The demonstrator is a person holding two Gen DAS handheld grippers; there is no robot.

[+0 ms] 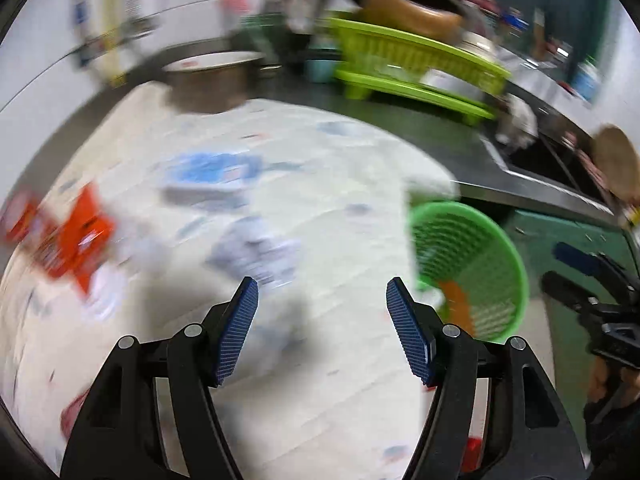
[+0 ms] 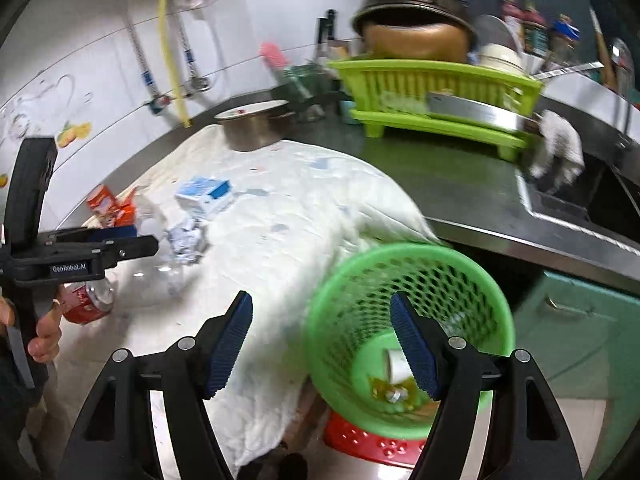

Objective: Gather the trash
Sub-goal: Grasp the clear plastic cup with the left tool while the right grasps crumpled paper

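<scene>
A green mesh trash basket [image 2: 412,292] stands at the counter's front edge, with a white cup [image 2: 396,362] and scraps inside; it also shows in the left wrist view [image 1: 472,256]. On the white cloth [image 2: 288,216] lie crumpled paper [image 2: 186,240], a blue-white carton [image 2: 206,196], orange wrappers [image 2: 110,206] and a red can [image 2: 88,300]. My right gripper [image 2: 322,340] is open and empty above the basket's rim. My left gripper [image 1: 322,328] is open and empty, just short of the crumpled paper [image 1: 252,252]. The left wrist view is blurred.
A metal pot [image 2: 256,124] stands at the back of the cloth. A green dish rack [image 2: 436,96] with a brown pot on top stands behind. A sink [image 2: 576,196] with a white rag is at the right. A red stool [image 2: 372,440] is under the basket.
</scene>
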